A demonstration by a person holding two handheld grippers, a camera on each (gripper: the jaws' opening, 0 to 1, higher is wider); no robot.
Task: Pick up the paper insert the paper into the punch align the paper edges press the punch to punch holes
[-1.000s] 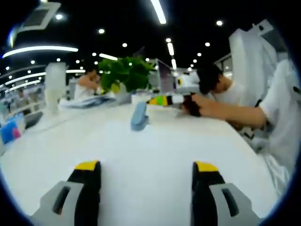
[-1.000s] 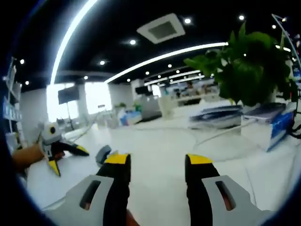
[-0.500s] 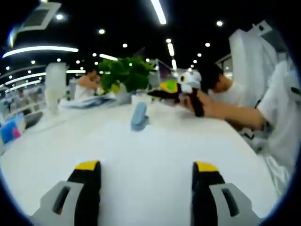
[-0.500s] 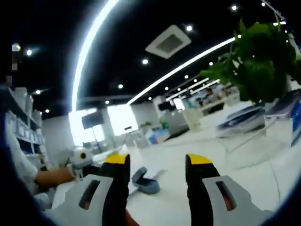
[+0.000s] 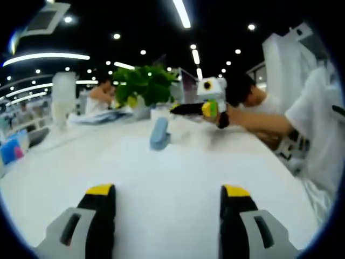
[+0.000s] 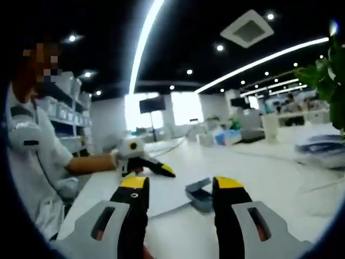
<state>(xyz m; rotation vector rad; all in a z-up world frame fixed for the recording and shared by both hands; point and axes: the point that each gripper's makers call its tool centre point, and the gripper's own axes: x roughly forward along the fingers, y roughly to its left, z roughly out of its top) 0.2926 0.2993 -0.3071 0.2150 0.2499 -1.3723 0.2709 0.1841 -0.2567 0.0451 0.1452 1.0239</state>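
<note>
Swinging leftward over the last second, the right gripper [image 6: 180,186] now looks across the white counter [image 5: 172,167] toward the left gripper [image 6: 141,162], where earlier it faced the potted plant [image 5: 144,83]. Meanwhile the left gripper view has held steady, while the right gripper [image 5: 197,108] has lifted and turned beyond and to the right of its jaws.

Both pairs of jaws stand spread apart, released, with nothing between them.

In the left gripper view the blue punch [image 5: 159,133] sits well ahead of the jaws, roughly midway between their lines. In the right gripper view the punch [image 6: 200,194] lies just beyond the jaw tips, and the paper [image 6: 164,197] lies flat on the counter, reaching from the punch toward the left jaw.

As a judgement, the sheet will be light, limp and hard to lift off a flat surface; pinching a free edge or corner, away from the punch, looks the best hold, gently enough not to crease it.
</note>
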